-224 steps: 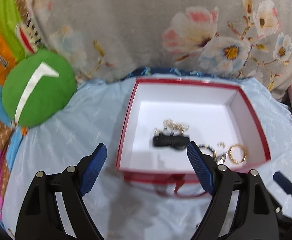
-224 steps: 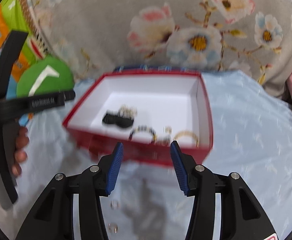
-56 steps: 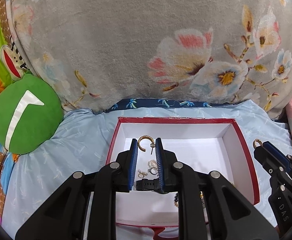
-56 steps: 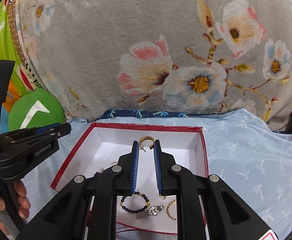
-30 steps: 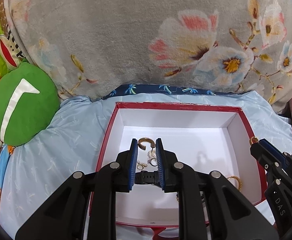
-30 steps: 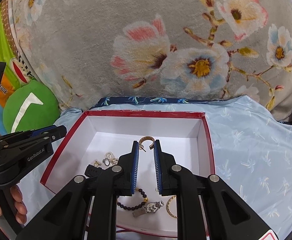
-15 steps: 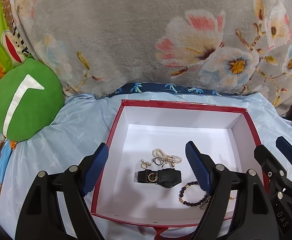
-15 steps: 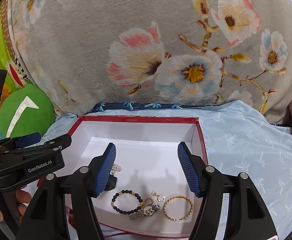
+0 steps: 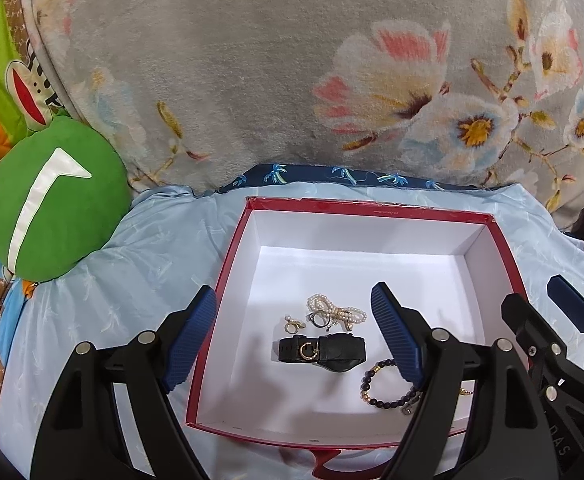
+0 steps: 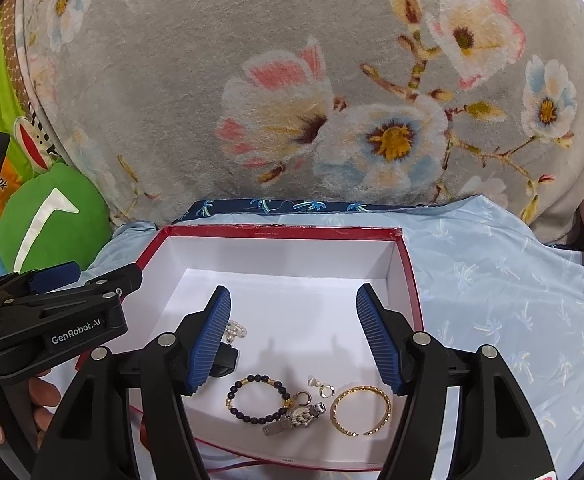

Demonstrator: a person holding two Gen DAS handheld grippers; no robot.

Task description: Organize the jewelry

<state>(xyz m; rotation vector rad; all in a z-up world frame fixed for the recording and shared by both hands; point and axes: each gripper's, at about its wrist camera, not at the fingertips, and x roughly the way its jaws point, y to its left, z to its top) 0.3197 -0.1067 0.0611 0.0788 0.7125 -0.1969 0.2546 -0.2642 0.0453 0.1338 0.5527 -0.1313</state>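
A red box point(image 9: 232, 280) with a white inside sits on a light blue cloth; it also shows in the right wrist view point(image 10: 410, 280). In it lie a black watch point(image 9: 328, 351) with a gold hoop earring point(image 9: 308, 350) on its strap, a pearl strand point(image 9: 334, 310), small rings point(image 9: 292, 325), a dark bead bracelet point(image 10: 258, 398), a silver watch point(image 10: 298, 416), a small gold hoop point(image 10: 302, 397) and a gold bangle point(image 10: 362, 410). My left gripper point(image 9: 292, 336) is open and empty above the box. My right gripper point(image 10: 294, 332) is open and empty above the box.
A grey floral blanket point(image 9: 292, 80) rises behind the box. A green round cushion point(image 9: 52, 208) lies at the left. Light blue cloth point(image 10: 512, 300) spreads to the right of the box. A red ribbon handle point(image 9: 324, 460) hangs at the box's near side.
Both grippers were shut on gold hoop earrings a second ago. Both have opened, and the earrings now lie in the box, one on the black watch strap.
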